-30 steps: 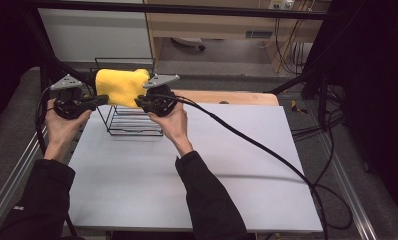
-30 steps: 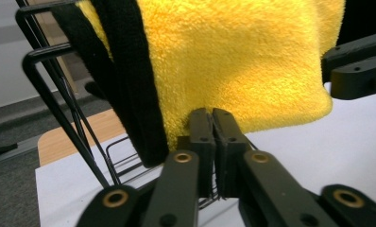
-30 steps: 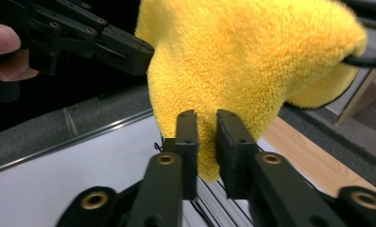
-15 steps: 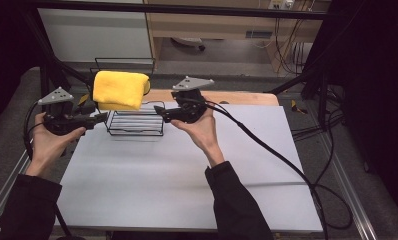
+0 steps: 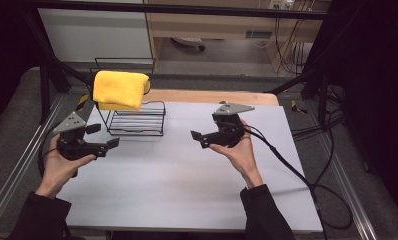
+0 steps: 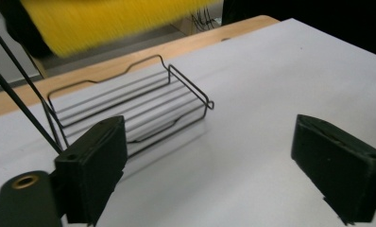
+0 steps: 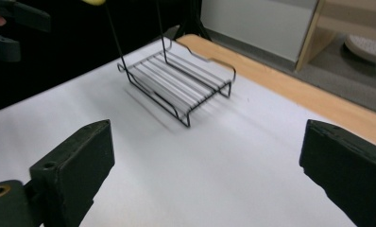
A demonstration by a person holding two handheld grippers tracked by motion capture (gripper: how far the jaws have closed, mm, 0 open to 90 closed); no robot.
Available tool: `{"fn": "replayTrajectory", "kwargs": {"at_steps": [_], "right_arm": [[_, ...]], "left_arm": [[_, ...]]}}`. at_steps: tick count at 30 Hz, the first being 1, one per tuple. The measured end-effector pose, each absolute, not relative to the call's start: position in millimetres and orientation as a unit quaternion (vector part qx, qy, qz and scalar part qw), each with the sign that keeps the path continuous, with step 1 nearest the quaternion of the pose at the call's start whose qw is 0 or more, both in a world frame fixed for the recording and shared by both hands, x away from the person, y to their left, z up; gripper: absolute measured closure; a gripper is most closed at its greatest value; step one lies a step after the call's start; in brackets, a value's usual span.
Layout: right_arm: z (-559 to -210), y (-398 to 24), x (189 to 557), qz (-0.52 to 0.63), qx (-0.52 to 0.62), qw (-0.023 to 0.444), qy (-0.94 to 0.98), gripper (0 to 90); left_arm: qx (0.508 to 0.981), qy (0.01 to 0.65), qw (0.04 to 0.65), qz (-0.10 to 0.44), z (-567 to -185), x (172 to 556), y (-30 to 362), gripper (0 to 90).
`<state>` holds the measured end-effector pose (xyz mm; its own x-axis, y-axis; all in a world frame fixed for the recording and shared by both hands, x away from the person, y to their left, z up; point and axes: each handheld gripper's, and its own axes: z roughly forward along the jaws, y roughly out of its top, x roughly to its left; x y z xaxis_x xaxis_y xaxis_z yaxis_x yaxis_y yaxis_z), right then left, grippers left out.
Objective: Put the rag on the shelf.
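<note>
Both grippers, left gripper (image 5: 103, 136) and right gripper (image 5: 199, 136), have just opened their jaws, nothing between them; yellow towel (image 5: 120, 90) hangs on wire rack (image 5: 137, 119).

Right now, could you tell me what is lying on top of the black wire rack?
A folded yellow cloth is draped over the top bar of the wire rack. The lower wire shelf beneath it is bare. The cloth covers the bar it hangs on, so that part stays hidden.

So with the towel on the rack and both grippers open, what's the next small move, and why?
Probably just draw both hands back toward the table's near edge. The yellow towel already lies folded on top of the wire rack, and the left gripper and right gripper are open, empty and apart from it.
</note>
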<state>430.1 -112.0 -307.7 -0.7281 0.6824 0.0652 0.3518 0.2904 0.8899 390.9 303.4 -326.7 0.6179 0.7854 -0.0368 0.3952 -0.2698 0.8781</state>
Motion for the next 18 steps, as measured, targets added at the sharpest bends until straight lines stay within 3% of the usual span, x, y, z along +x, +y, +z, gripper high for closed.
{"fn": "replayTrajectory", "kwargs": {"at_steps": [18], "right_arm": [[-377.0, -203.4, 397.4, 0.47, 0.381, 0.145, 0.783, 0.7]], "left_arm": [[0.79, 0.382, 0.449, 0.165, -403.5, 371.4, 284.5, 7.6]]}}
